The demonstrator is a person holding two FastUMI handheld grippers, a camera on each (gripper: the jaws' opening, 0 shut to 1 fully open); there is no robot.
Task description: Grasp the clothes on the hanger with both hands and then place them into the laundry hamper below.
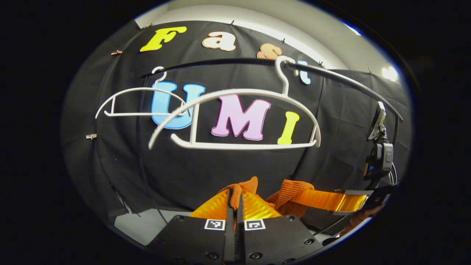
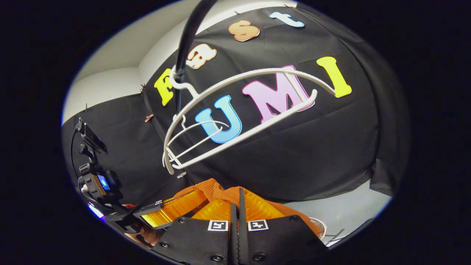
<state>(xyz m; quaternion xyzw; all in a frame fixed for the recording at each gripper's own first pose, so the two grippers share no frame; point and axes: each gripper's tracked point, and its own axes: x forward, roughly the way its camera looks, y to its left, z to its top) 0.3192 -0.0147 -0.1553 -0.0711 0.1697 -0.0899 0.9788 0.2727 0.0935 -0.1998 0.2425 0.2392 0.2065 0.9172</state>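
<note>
A: Left gripper view first. The left gripper (image 1: pixel 234 206) had its orange fingers (image 1: pixel 215 208) pressed together on a fold of the orange garment (image 1: pixel 290 193), which bunched up just past the tips. Over to the side, the right gripper (image 1: pixel 333 200) reached into the same cloth.

B: And the hangers?

A: Two white ones on the dark rail (image 1: pixel 331 75). The near hanger (image 1: pixel 235 117) hung bare, and so did the far hanger (image 1: pixel 138 103). So the garment was already off, held low beneath them.

B: Right gripper view?

A: Same story mirrored. The right gripper (image 2: pixel 238 206) pinched the ribbed orange garment (image 2: pixel 206 187) between closed fingers (image 2: pixel 259 208), with the left gripper (image 2: pixel 173 209) alongside and a bit of a hand (image 2: pixel 147 235) under it. Both hangers (image 2: pixel 239 114) swung empty above.

B: Which step, then?

A: I'd say the grasp was done and the carry down was in hand. Next called for lowering both grippers together over the hamper, then spreading the fingers to drop the cloth. I couldn't see the hamper from either view.

B: Any writing?

A: Only small square black-and-white markers (image 1: pixel 214 224) on the gripper bodies, no readable brand on the garment or the hangers.
</note>
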